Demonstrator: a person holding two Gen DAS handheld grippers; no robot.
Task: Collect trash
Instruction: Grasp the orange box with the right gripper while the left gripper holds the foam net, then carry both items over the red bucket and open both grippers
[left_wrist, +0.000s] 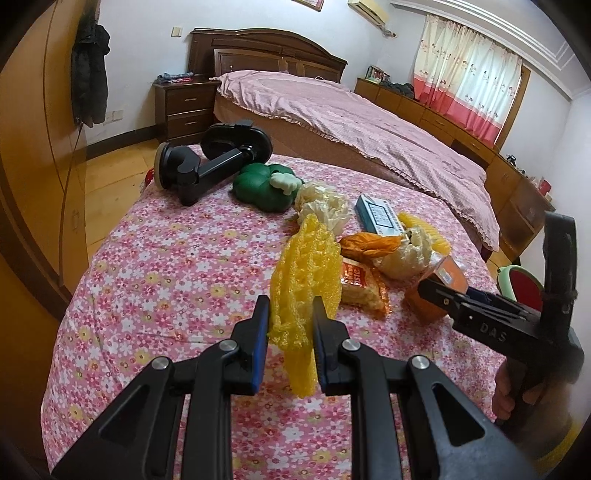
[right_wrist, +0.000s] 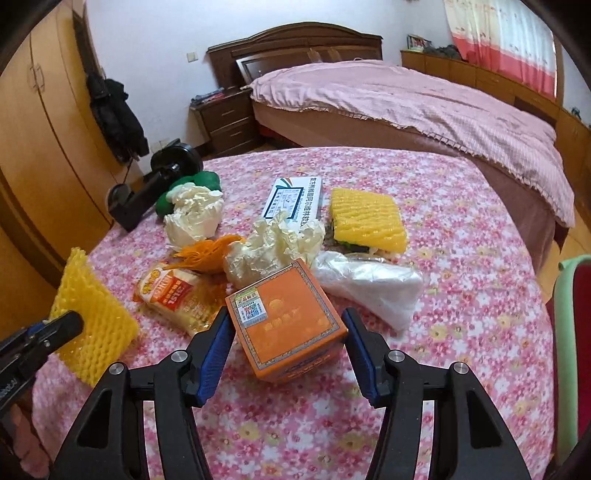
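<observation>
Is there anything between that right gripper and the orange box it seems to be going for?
Nothing visible. The orange box already sits between the right gripper's open fingers, with small gaps on both sides. Crumpled paper lies just behind the box, not in the way.

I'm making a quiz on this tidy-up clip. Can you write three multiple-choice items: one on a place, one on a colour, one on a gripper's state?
1. Where is the orange box?
A. on the bed
B. between the right gripper's fingers
C. on the floor

2. What colour is the foam net in the left gripper?
A. yellow
B. green
C. white

3. How is the left gripper?
A. wide open
B. shut on nothing
C. shut on the foam net

Answers: 1 B, the box sits on the tablecloth with a finger at each side; 2 A, the net is bright yellow; 3 C, both pads press the net.
</observation>
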